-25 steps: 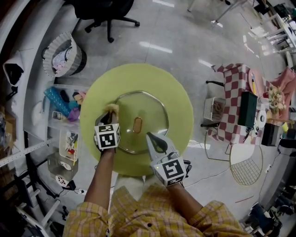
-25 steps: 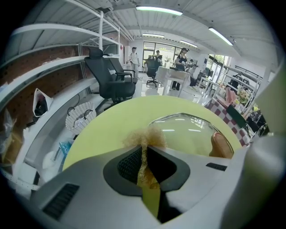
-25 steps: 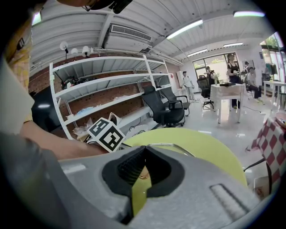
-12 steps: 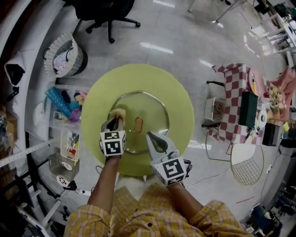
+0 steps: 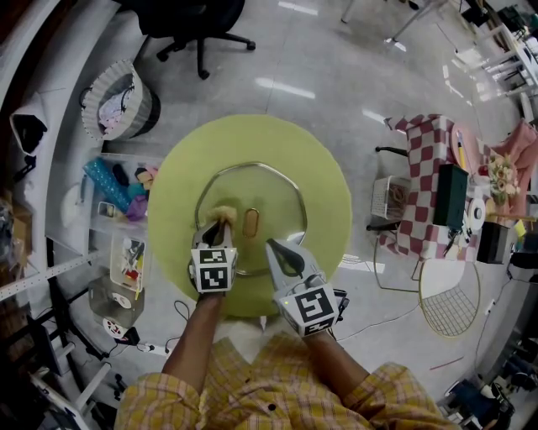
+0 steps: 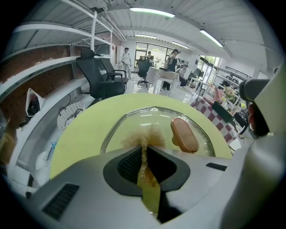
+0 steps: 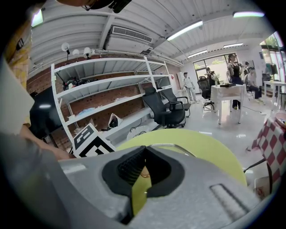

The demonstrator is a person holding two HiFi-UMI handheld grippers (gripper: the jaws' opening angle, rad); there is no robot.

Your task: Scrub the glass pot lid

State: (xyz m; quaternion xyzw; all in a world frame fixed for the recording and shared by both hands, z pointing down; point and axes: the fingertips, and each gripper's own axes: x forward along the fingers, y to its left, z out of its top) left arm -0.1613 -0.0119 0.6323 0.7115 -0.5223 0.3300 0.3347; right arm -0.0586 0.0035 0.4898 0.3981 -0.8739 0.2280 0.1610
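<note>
The glass pot lid (image 5: 271,195) with a metal rim lies flat on the round yellow-green table (image 5: 324,164); its tan handle (image 5: 250,223) is in the middle. My left gripper (image 5: 221,228) is shut on a tan scrubber (image 5: 223,213) that presses on the glass just left of the handle. The left gripper view shows the scrubber (image 6: 145,135) fraying out past the left gripper (image 6: 144,156), with the handle (image 6: 184,134) to its right. My right gripper (image 5: 278,253) is shut at the lid's near right rim. In the right gripper view a gold edge sits between the jaws of the right gripper (image 7: 143,157).
A black office chair (image 5: 193,21) and a lined basket (image 5: 118,101) stand beyond the table. Clear bins (image 5: 126,256) with clutter sit on the floor at left. A checkered table (image 5: 429,180) and a wire stool (image 5: 447,296) are at right.
My left gripper has dragged the scrubber across the glass, from the lid's left rim rightward and nearer to me, up beside the handle. The right gripper has stayed put.
</note>
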